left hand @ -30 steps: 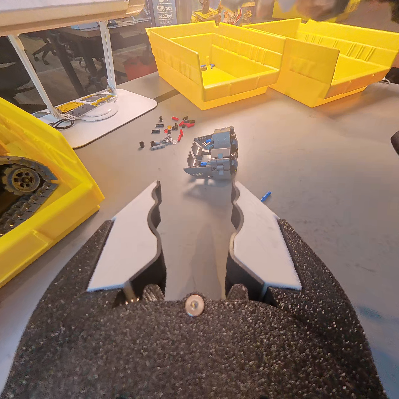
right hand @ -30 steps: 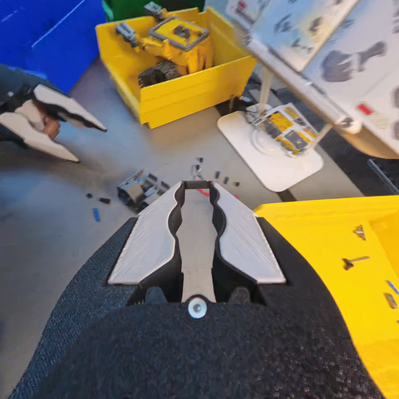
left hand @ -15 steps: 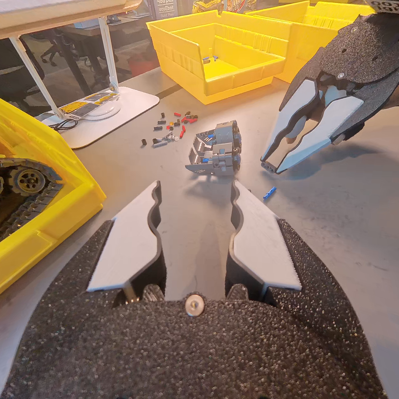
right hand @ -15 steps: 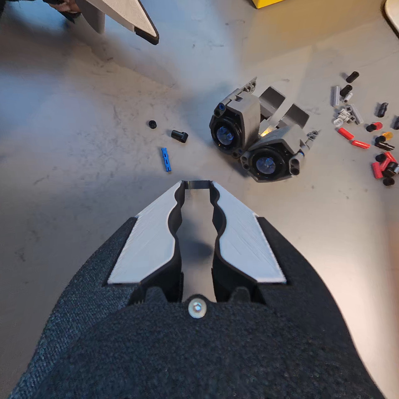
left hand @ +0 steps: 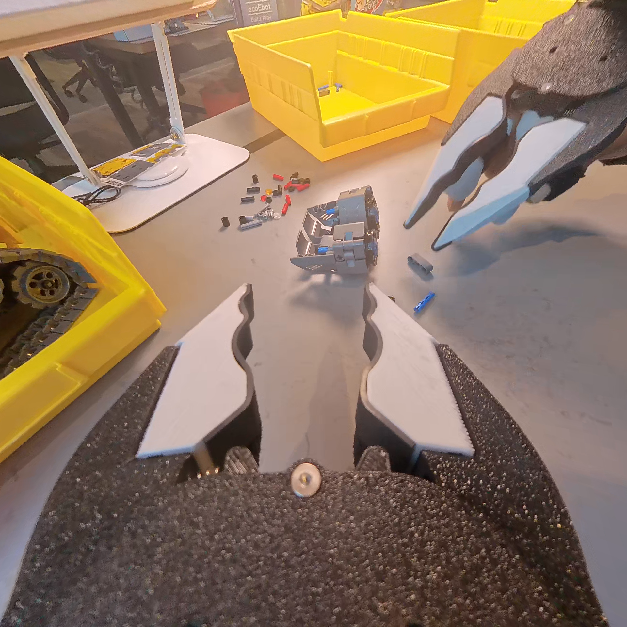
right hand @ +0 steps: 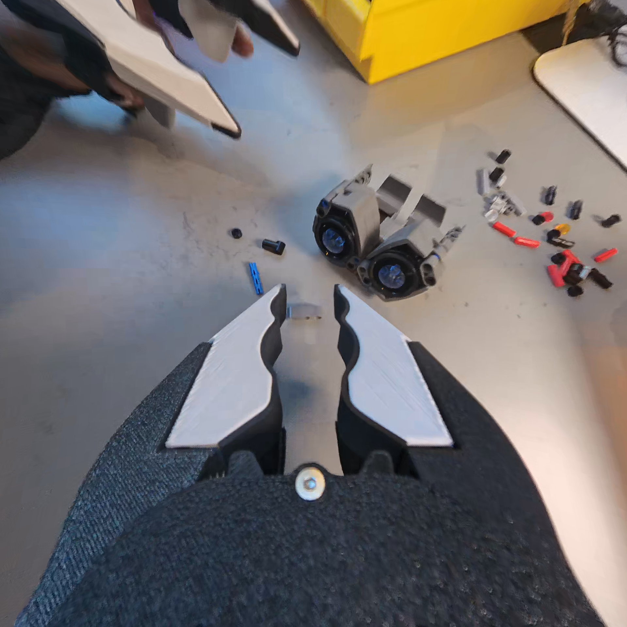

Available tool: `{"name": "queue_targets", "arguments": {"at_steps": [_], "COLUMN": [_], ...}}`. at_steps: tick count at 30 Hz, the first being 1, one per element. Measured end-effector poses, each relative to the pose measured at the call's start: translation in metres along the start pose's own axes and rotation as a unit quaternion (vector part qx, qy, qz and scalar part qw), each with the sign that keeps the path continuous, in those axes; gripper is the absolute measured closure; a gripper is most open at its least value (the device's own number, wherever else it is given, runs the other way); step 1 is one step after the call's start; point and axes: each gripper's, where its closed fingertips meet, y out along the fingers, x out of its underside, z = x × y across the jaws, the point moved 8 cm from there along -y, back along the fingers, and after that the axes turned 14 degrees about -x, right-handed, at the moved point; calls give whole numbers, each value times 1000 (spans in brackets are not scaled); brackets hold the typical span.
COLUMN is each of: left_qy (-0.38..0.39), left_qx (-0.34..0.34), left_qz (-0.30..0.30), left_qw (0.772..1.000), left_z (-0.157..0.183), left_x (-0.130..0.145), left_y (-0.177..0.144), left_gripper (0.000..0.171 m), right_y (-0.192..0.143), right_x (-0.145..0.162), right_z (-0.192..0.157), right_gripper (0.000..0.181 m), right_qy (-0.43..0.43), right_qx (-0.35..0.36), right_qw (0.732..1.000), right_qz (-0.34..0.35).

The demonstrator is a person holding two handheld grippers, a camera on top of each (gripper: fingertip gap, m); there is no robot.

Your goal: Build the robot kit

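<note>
Grey short beam [right hand: 303, 310] lies on the table [left hand: 509, 373] directly between the right gripper [right hand: 309, 291] tips, long axis crosswise to the fingers; jaws released, nothing held. Left gripper [left hand: 307, 293] also spread wide, empty, farther off. Grey brick assembly [left hand: 339, 234] sits just beyond, mid-table; blue pin [right hand: 256, 277] beside the right gripper's left tip.

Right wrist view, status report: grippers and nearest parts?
Right gripper open over small grey connector piece. Left gripper open, empty, short of grey twin-lens brick assembly. Blue pin beside.
</note>
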Motion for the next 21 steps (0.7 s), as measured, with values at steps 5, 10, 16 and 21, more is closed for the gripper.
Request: {"name": "queue_targets", "arguments": {"at_steps": [5, 10, 16, 21], "left_qy": [3, 1, 5, 14], "left_qx": [-2, -6, -13, -19], "left_qz": [0, 0, -2, -6], "left_qw": [1000, 1000, 1000, 1000], "left_z": [0, -1, 0, 1], "left_x": [0, 0, 0, 1], "left_y": [0, 1, 1, 2], "left_gripper": [107, 107, 107, 107], "right_y": [-32, -96, -245, -309], "right_x": [-27, -51, -24, 68], "right_z": [-4, -6, 40, 118], "right_gripper": [151, 151, 161, 164], "right_qy": [-36, -67, 15, 192], "right_qx": [44, 117, 357, 405], "right_qw": [993, 968, 906, 884], "right_qz": [107, 213, 226, 137]}}
